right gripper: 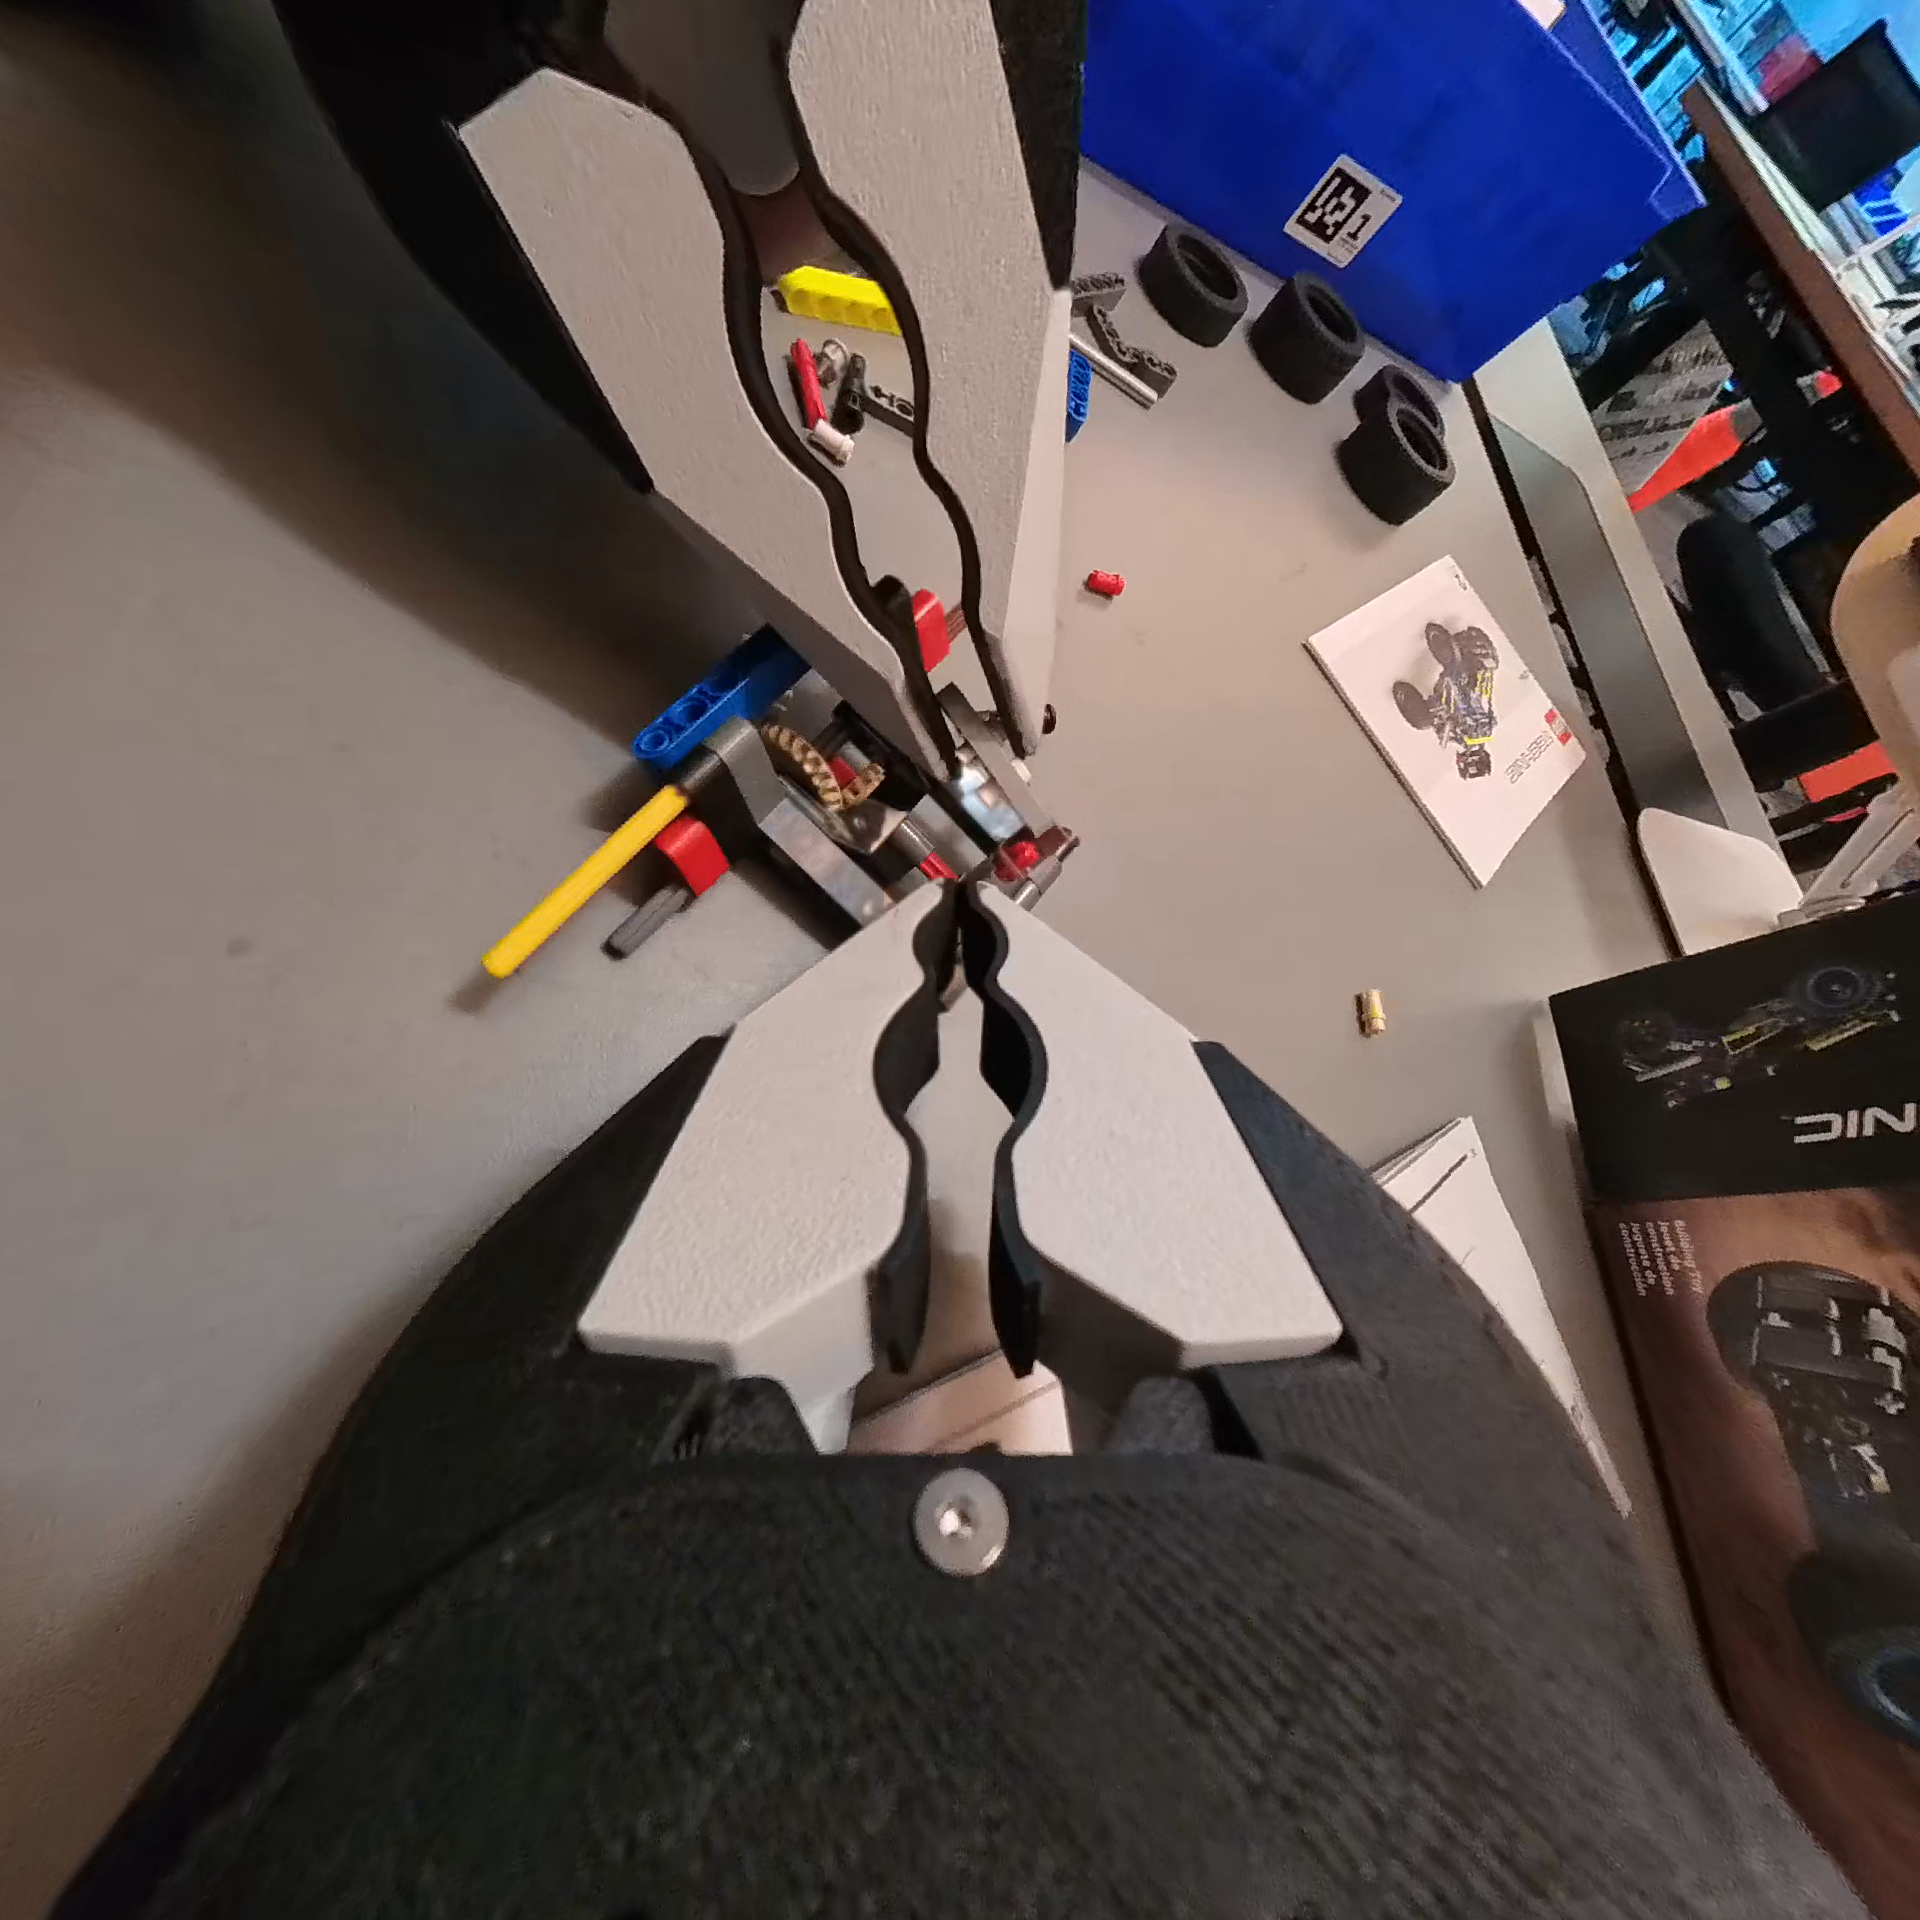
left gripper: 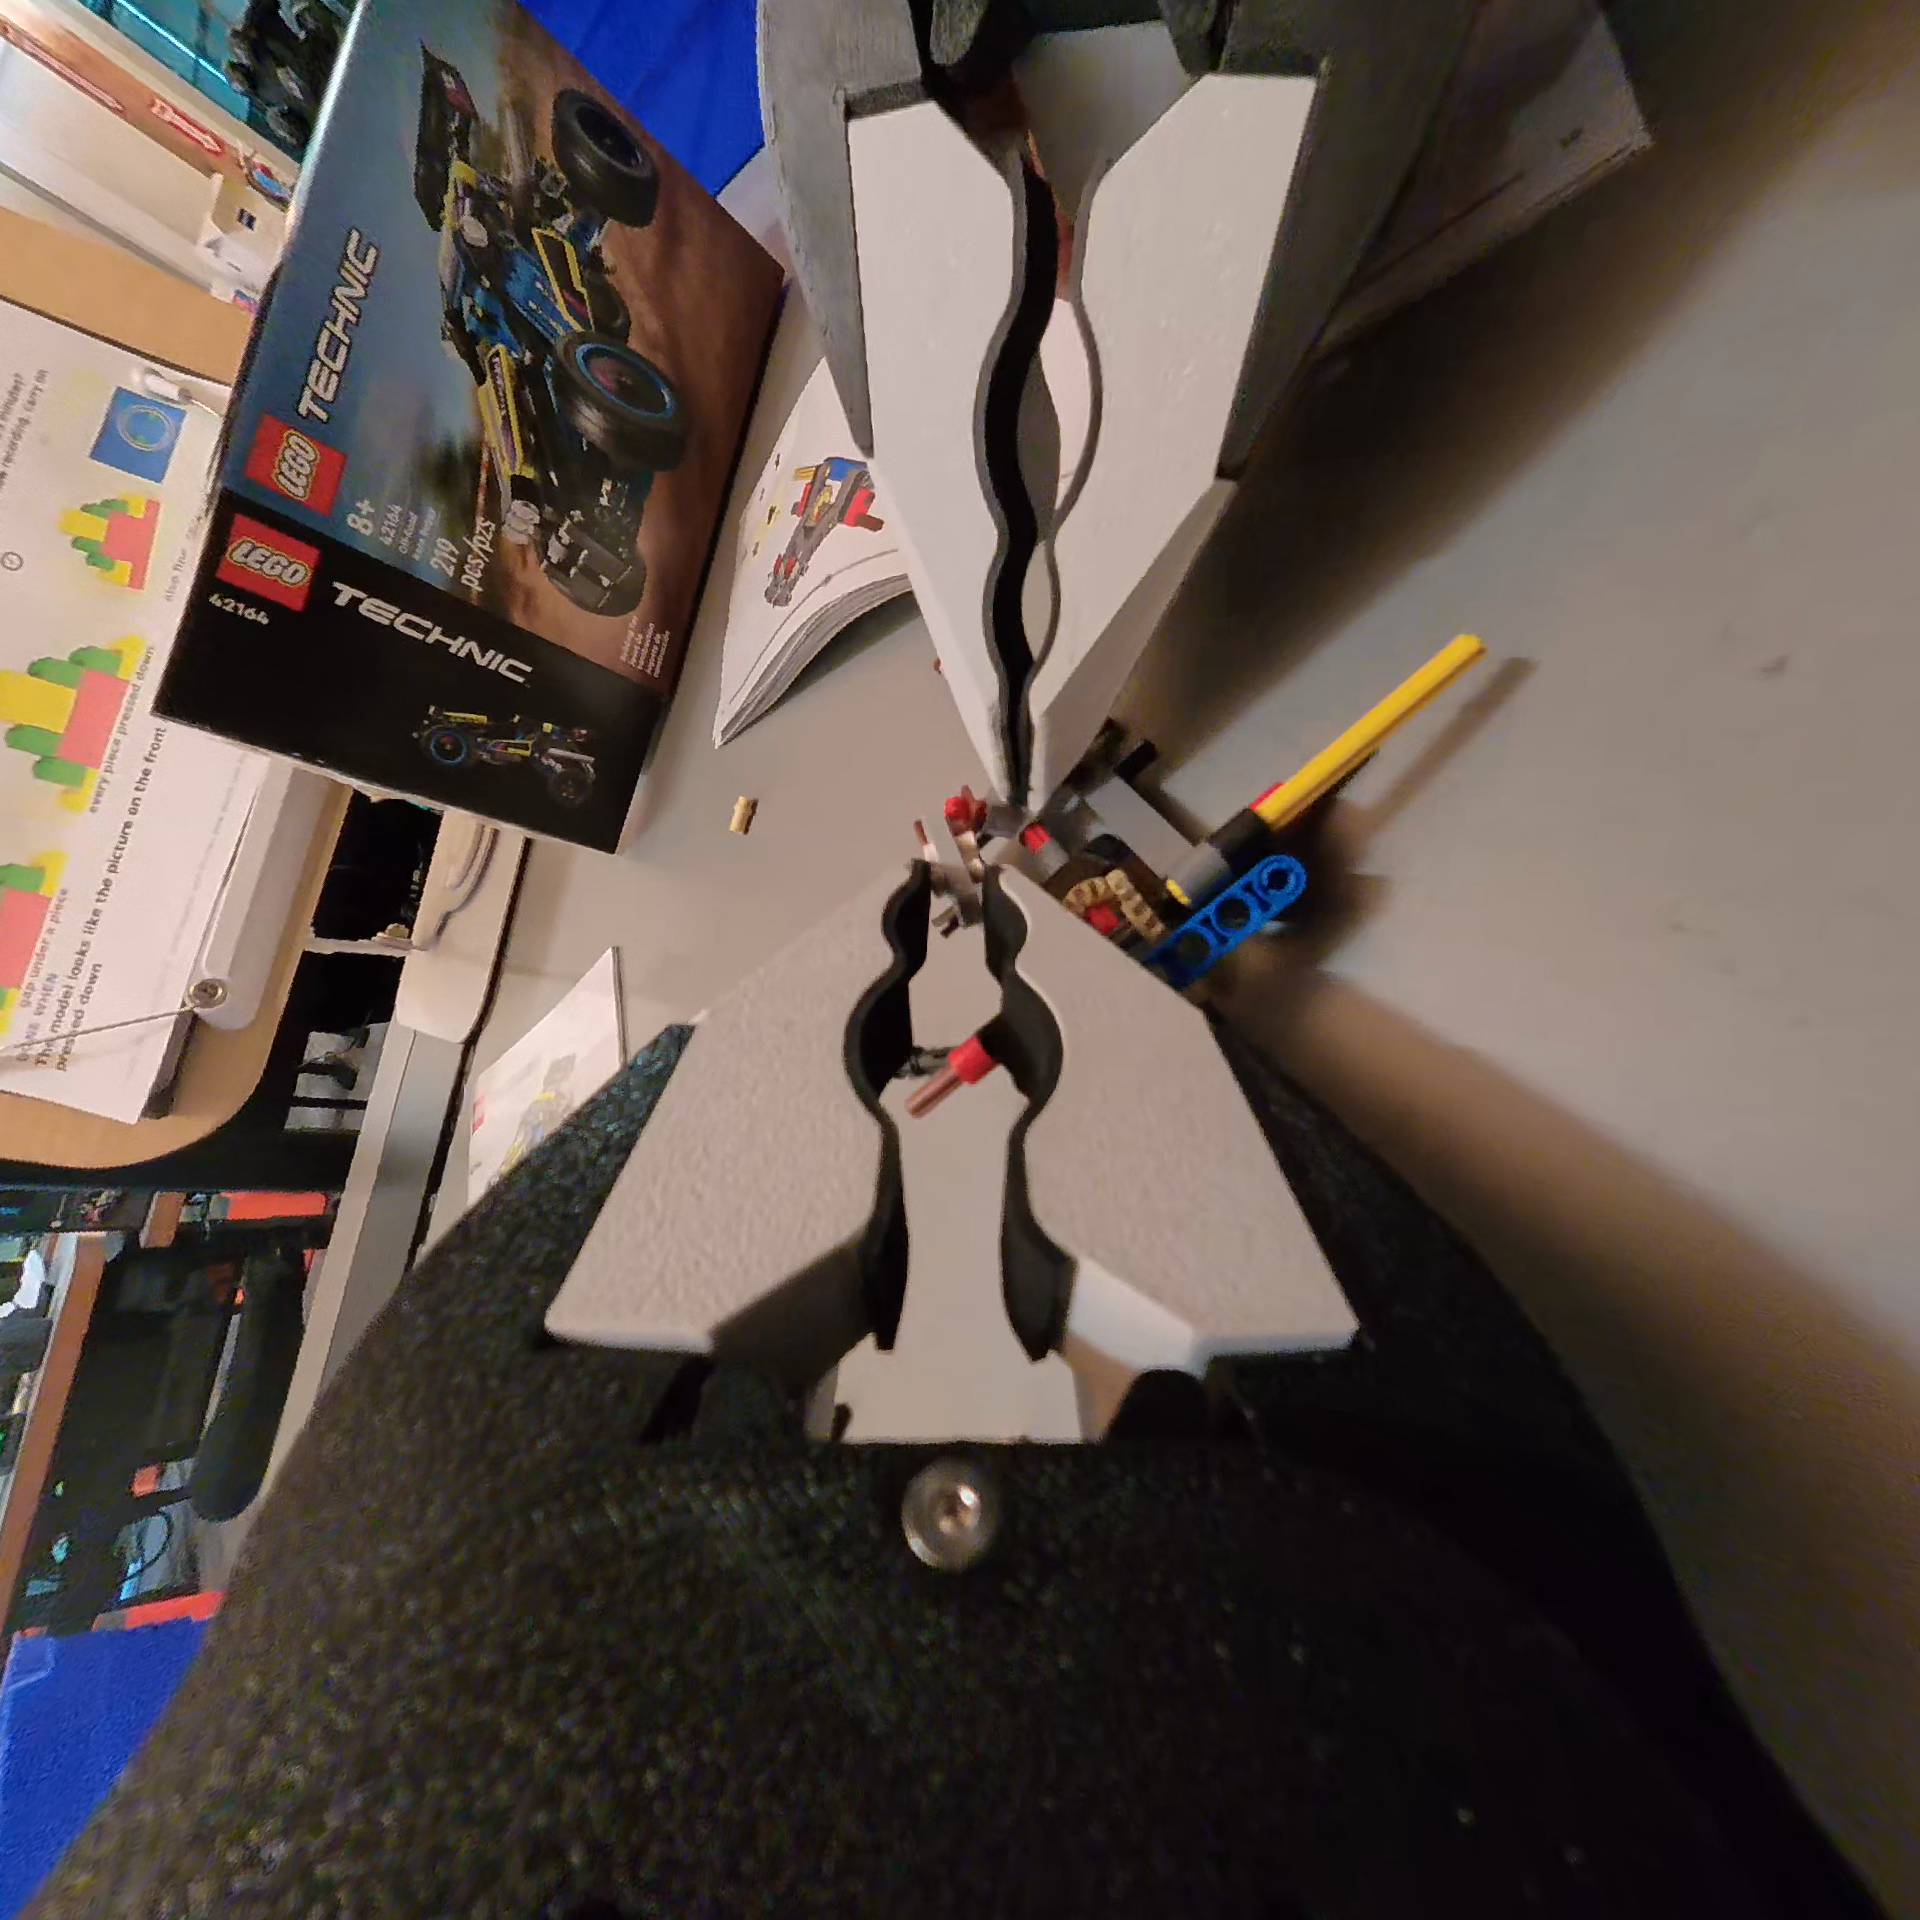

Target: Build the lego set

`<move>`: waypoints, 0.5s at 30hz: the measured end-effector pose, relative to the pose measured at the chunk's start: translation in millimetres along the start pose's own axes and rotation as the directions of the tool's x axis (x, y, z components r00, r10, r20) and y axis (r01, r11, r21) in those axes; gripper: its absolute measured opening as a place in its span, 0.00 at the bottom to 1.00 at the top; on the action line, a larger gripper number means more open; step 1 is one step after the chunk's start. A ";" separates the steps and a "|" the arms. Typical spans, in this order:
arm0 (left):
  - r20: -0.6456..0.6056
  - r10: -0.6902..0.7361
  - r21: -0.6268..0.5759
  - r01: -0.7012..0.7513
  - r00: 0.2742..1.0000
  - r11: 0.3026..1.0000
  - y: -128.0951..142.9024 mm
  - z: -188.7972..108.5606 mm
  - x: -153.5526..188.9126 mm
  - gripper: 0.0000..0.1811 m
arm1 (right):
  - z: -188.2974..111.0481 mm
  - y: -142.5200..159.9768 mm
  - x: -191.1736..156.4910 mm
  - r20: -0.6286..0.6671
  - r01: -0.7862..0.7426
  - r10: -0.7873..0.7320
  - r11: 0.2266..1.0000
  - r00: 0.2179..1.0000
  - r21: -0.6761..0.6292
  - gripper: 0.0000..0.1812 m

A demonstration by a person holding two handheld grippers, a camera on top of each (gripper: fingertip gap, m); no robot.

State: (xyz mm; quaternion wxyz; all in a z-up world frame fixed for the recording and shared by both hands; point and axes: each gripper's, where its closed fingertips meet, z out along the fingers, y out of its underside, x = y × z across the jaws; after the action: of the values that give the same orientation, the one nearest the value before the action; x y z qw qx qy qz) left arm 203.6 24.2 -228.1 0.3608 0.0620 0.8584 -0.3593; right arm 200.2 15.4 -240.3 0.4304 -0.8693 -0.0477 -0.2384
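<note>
A partly built lego assembly lies on the grey table: a grey frame with a tan gear, a blue beam, a yellow axle and red pieces. It also shows in the right wrist view. My left gripper is shut on a small grey end part of the assembly. A red piece with a brownish axle sits in the hollow between its fingers. My right gripper faces it from the other side, shut on the same grey end, tips nearly touching the left's.
The lego box stands at the left, an open instruction booklet beside it. The right wrist view shows several black tyres, a blue bin, a second booklet, a yellow beam and small loose red and tan pieces. The tips of both grippers are at nearly the same place.
</note>
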 end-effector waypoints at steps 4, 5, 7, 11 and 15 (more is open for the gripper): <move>0.013 0.050 0.004 -0.050 0.999 0.999 -4.3 0.3 -1.6 0.04 | 1.3 1.0 0.3 -0.025 0.030 -0.031 0.999 0.999 -0.011 0.00; 0.014 0.071 0.002 -0.071 0.997 0.997 -4.8 0.5 -2.1 0.04 | 1.7 1.2 0.5 -0.032 0.039 -0.039 0.999 0.999 -0.013 0.00; 0.022 0.130 -0.011 -0.130 0.991 0.991 -5.6 0.4 -5.8 0.04 | 2.6 2.0 0.9 -0.041 0.047 -0.047 0.999 0.998 -0.020 0.00; 0.013 0.233 -0.080 -0.232 0.972 0.970 -3.9 1.6 -17.7 0.04 | 3.8 3.3 2.1 -0.050 0.048 -0.050 0.998 0.998 -0.033 0.00; -0.087 0.237 -0.075 -0.243 0.968 0.967 -8.3 6.2 -16.3 0.04 | 3.7 2.9 1.7 -0.065 0.070 -0.072 0.997 0.995 -0.032 0.00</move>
State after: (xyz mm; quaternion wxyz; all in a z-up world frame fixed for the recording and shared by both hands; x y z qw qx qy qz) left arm 216.2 16.5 -215.5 0.3705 0.1638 0.8724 -0.2734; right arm 204.0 16.3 -243.5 0.4101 -0.8650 -0.0607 -0.2826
